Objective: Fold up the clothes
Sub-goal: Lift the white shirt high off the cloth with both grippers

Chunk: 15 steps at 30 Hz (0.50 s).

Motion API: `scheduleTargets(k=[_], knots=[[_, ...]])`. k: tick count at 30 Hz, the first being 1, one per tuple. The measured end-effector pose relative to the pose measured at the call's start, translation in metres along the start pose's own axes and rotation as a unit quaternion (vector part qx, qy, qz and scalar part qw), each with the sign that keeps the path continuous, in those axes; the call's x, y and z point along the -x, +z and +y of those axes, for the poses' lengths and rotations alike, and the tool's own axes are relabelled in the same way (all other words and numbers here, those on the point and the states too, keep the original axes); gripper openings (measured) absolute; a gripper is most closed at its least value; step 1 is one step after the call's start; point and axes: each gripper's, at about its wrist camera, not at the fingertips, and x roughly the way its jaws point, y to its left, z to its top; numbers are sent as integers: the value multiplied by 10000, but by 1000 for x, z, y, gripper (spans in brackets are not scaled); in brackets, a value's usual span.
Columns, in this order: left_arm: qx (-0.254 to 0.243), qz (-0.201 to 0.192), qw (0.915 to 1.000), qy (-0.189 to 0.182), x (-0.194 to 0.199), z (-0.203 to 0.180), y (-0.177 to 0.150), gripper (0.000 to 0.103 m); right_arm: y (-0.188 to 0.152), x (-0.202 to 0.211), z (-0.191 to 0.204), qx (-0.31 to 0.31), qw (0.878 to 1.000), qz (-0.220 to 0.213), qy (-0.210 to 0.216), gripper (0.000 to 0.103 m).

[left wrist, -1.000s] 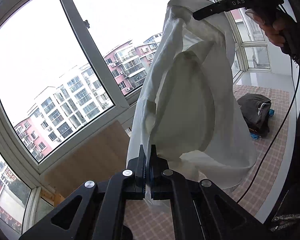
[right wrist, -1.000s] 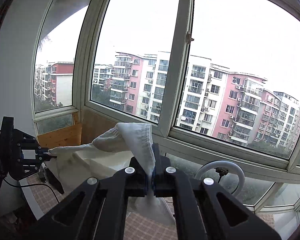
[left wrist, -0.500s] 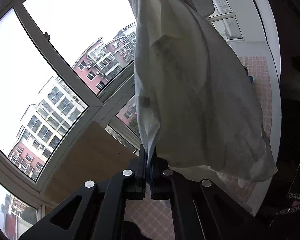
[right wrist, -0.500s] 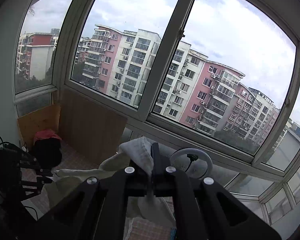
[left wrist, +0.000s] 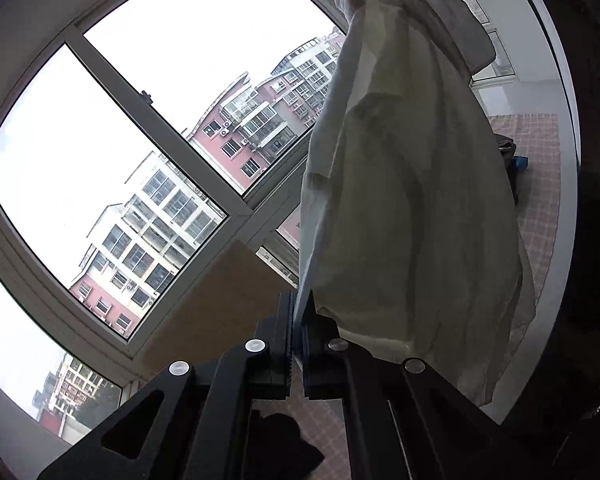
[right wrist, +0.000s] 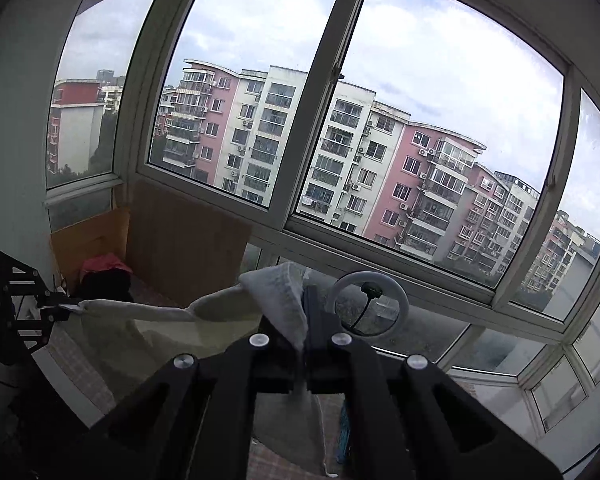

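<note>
Left hand-held gripper [left wrist: 298, 332]: jaws clenched on an edge of the white garment [left wrist: 412, 184]. The cloth rises from the jaws and fills the right half of the left wrist view, hanging in loose folds in the air, clear of the checked surface [left wrist: 540, 184] below. Its upper end reaches the top edge of the frame, where a dark object meets it; what that object is cannot be told there.

Right hand-held gripper [right wrist: 304, 340]: jaws clamped tight on a ribbed hem of the same garment, which stands up in a peak just above the jaws. From that peak a strip of cloth runs left, pulled nearly straight, to the left hand-held gripper, visible at the left edge of the right wrist view. More cloth sags beneath the strip and a tail hangs below the right jaws.

Surroundings: a large window [right wrist: 340, 80] with apartment blocks [right wrist: 284, 140] outside. A wooden board [right wrist: 184, 240] leans against the wall below the sill. A white ring light [right wrist: 366, 306] stands just beyond the right jaws. A dark bundle with red on top [right wrist: 106, 276] lies by the board, in the far left corner.
</note>
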Motion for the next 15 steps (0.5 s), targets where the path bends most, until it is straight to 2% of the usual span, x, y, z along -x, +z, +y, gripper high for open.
scheduleTargets(k=[3, 5, 6, 7, 8, 10, 13, 15], knots=[[114, -18, 9999, 57, 17, 6, 8, 5, -2, 17, -13, -40, 9999, -141, 44, 2], [-86, -30, 9995, 308, 25, 3, 13, 5, 0, 26, -17, -28, 9996, -277, 60, 3], [-18, -225, 9994, 247, 28, 3, 15, 5, 1, 28, -18, -66, 9991, -382, 175, 3], [185, -314, 9993, -10, 21, 6, 14, 5, 2, 30, -19, -104, 9983, -487, 289, 3], [150, -109, 9998, -37, 6, 1, 10, 5, 2, 26, -17, -63, 9986, -464, 243, 3], [90, 280, 9995, -101, -24, -7, 2, 2, -4, -6, -7, 146, 9999, -10, -55, 3], [271, 305, 9983, -411, -45, -5, -16, 0, -20, -34, -2, 114, 9996, 181, 204, 3], [466, 354, 9970, -508, -63, 6, -26, 0, -31, -61, 0, 126, 9991, 349, 200, 3]])
